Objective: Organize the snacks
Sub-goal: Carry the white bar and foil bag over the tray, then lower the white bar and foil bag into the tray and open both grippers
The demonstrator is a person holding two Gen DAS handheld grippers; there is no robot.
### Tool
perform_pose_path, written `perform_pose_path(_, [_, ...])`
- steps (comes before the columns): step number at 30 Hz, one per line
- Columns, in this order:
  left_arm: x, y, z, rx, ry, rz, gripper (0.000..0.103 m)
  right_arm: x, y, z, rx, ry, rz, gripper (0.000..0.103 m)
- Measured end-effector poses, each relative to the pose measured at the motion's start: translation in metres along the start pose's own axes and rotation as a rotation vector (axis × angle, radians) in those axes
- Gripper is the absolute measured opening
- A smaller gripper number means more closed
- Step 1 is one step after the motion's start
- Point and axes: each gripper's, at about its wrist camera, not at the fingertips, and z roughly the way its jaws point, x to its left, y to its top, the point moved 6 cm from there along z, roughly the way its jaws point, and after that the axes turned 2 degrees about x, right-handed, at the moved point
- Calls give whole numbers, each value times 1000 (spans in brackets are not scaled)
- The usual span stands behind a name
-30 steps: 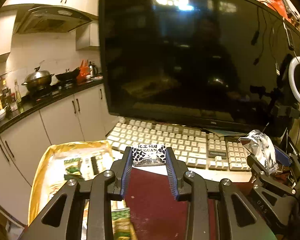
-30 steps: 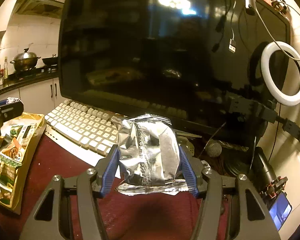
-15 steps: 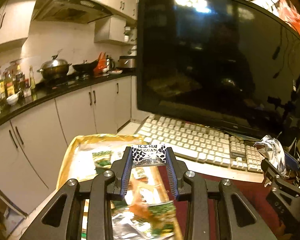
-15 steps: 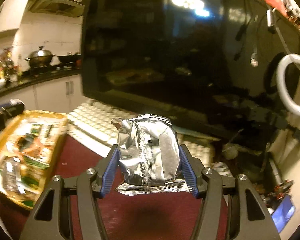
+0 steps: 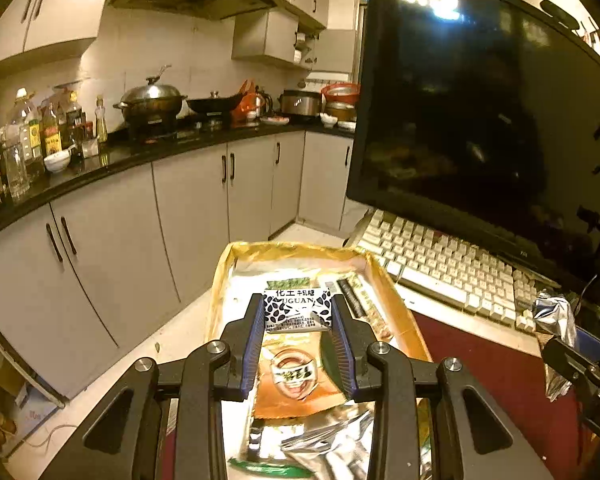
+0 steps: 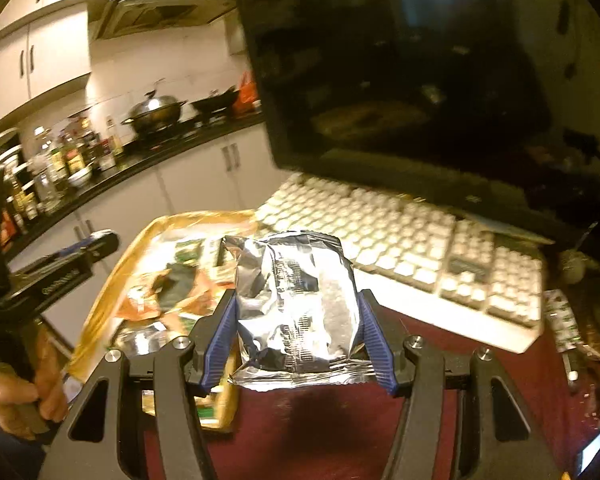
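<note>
the left gripper pinches a small black-and-white snack packet above the gold tray of snacks, now further over it than a second ago. right of the tray lies the keyboard; the right gripper clamps a silver foil bag over the red surface.

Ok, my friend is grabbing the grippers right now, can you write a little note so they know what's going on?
Left gripper: shut on a small white packet with black leaf print, above the gold cardboard tray.
Right gripper: shut on a crinkly silver foil pouch, over the dark red tabletop just right of the tray.
Done: orange, green and silver snack packs already lie in the tray.
Left: set both held snacks into the tray, packet first, since it is already over it.
</note>
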Motion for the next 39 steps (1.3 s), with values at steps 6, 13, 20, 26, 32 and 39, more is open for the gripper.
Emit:
perform_pose_path(6, [8,-11,14,70,-32,15,34,32,-9,24,96,108,8,59])
perform_pose_path(13, [9,-20,23,101,-50,35,34,62,-14,56,182,154,-6,59])
perform_pose_path(20, [17,-28,31,129,-68,23,34,74,-3,81,200,156,-8,59])
perform_pose_path(26, [14,-34,36,147,-80,34,33,82,12,104,212,165,10,59])
perform_pose_path(32, [12,-37,37,156,-97,43,33,87,19,126,232,142,-4,58])
perform_pose_path(39, [8,-40,37,160,-100,57,33,84,17,143,264,138,7,59])
